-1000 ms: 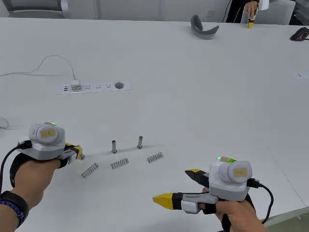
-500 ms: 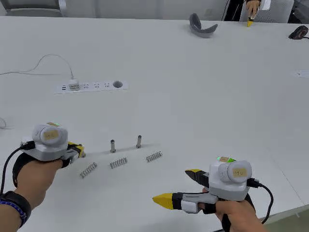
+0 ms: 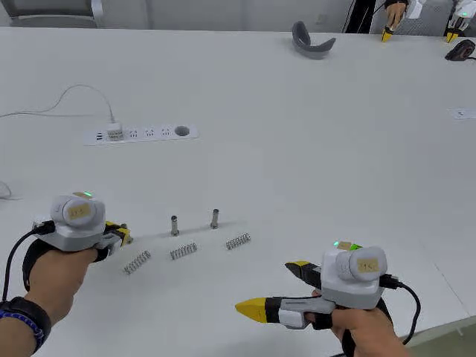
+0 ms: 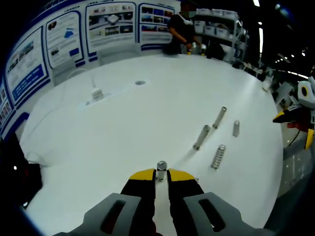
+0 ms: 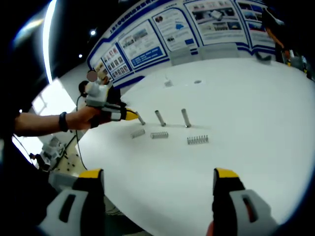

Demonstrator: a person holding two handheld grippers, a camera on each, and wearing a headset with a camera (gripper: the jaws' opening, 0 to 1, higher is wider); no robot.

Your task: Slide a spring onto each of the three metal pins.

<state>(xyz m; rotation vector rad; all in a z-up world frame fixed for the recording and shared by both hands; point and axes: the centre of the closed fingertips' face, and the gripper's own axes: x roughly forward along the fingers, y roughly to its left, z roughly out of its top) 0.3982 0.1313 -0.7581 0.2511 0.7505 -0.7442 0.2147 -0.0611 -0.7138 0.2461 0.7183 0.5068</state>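
Note:
Two metal pins [image 3: 175,224] [image 3: 215,218] stand upright on the white table [image 3: 297,149]. A third pin [image 4: 161,169] is clamped between the yellow tips of my left gripper [image 3: 121,235], which is shut on it just left of the other two. Three springs [image 3: 137,262] [image 3: 184,251] [image 3: 238,241] lie flat in a row in front of the pins. In the right gripper view the same pins [image 5: 159,118] [image 5: 185,118] and springs [image 5: 159,135] [image 5: 197,140] show ahead. My right gripper [image 3: 275,288] hovers open and holds nothing, to the right of the springs and nearer to me.
A white power strip [image 3: 141,134] with a plug and cable lies behind the pins. A grey curved object [image 3: 312,41] and a dark object [image 3: 462,50] sit at the far side, where another person's hands [image 3: 390,15] hold grippers. The table's front edge [image 3: 446,327] runs close on my right.
My left gripper has sunk slightly with the pin still clamped. Pins, springs and the right gripper stay as they were.

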